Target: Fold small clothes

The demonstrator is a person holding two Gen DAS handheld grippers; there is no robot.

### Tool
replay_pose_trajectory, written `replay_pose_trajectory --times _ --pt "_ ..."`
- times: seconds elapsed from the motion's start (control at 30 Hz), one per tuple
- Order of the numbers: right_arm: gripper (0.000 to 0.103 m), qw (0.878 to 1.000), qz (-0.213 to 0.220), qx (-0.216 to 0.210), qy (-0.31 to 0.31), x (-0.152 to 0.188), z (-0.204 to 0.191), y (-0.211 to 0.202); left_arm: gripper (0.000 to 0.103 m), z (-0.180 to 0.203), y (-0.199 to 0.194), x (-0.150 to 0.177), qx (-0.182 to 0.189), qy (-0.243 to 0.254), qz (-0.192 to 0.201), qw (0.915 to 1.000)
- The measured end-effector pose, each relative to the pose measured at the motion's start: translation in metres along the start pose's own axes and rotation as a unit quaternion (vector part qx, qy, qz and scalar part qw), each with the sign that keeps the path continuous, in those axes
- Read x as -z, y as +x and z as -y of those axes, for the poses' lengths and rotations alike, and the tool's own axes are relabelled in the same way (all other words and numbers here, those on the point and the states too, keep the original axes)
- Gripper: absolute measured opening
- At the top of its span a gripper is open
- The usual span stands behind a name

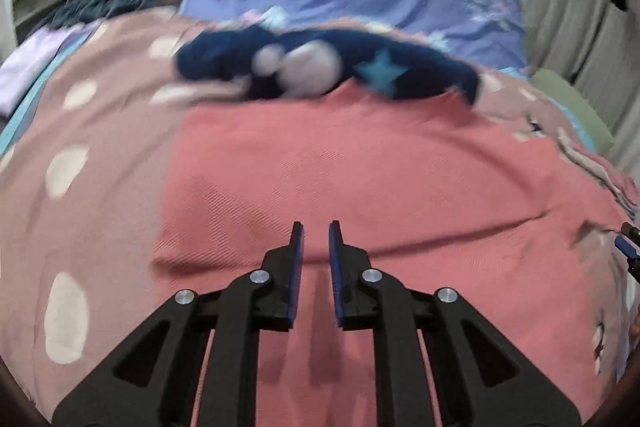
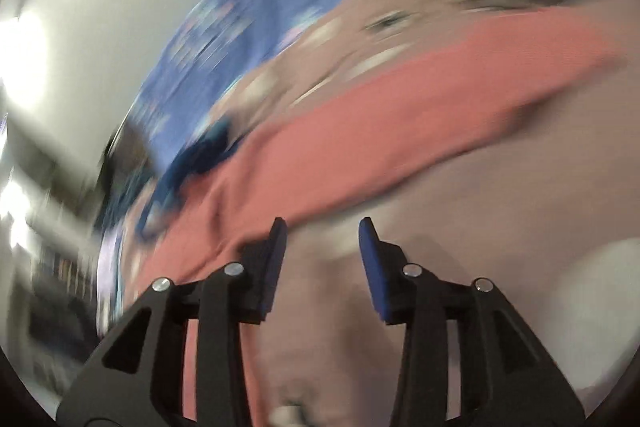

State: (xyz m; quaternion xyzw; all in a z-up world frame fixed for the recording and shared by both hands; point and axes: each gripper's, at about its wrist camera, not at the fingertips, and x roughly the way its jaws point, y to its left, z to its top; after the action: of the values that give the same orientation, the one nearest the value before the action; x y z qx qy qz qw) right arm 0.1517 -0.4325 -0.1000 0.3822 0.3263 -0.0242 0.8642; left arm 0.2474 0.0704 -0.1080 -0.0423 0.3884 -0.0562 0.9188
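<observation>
Both of your grippers hang empty: the left gripper [image 1: 316, 227] has its jaws a narrow gap apart above the coral-red garment [image 1: 360, 179], which lies flat on the spotted pink bedcover [image 1: 100, 131]; the right gripper [image 2: 323, 225] is spread wider beside that garment's edge [image 2: 400, 123].

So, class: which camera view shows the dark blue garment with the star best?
The left wrist view. The dark blue garment lies whole beyond the pink cloth, its star readable. The right wrist view is badly smeared and shows only a dark blue streak at the cloth's edge.
</observation>
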Motion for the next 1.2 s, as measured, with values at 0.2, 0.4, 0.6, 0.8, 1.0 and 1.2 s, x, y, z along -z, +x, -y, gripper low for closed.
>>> replay_pose_trajectory --times 0.2,0.4,0.6,0.8,1.0,1.2 --pt "0.058 0.981 0.052 -0.025 0.183 -0.027 0.086 -0.028 0.039 0.053 0.043 0.005 0.013 0.038 -0.044 0.9982" --pt "0.033 0.975 0.107 -0.002 0.196 -0.048 0.081 -0.013 0.041 0.061 0.041 0.011 -0.005 0.058 -0.03 0.9979" --pt "0.003 0.979 0.086 -0.131 0.133 -0.066 0.015 0.02 0.041 0.055 0.042 0.01 0.017 0.038 -0.032 0.9986" --pt "0.003 0.965 -0.024 -0.247 -0.084 0.005 -0.163 0.072 0.041 0.042 0.04 0.01 0.05 0.008 -0.024 0.9984" --pt "0.01 0.951 -0.181 -0.18 -0.173 0.098 -0.185 0.153 0.041 0.014 0.041 0.011 0.134 -0.069 -0.018 0.9884" --pt "0.021 0.952 -0.19 -0.184 -0.157 0.121 -0.154 0.155 0.047 0.016 0.037 0.007 0.157 -0.088 -0.013 0.9835"
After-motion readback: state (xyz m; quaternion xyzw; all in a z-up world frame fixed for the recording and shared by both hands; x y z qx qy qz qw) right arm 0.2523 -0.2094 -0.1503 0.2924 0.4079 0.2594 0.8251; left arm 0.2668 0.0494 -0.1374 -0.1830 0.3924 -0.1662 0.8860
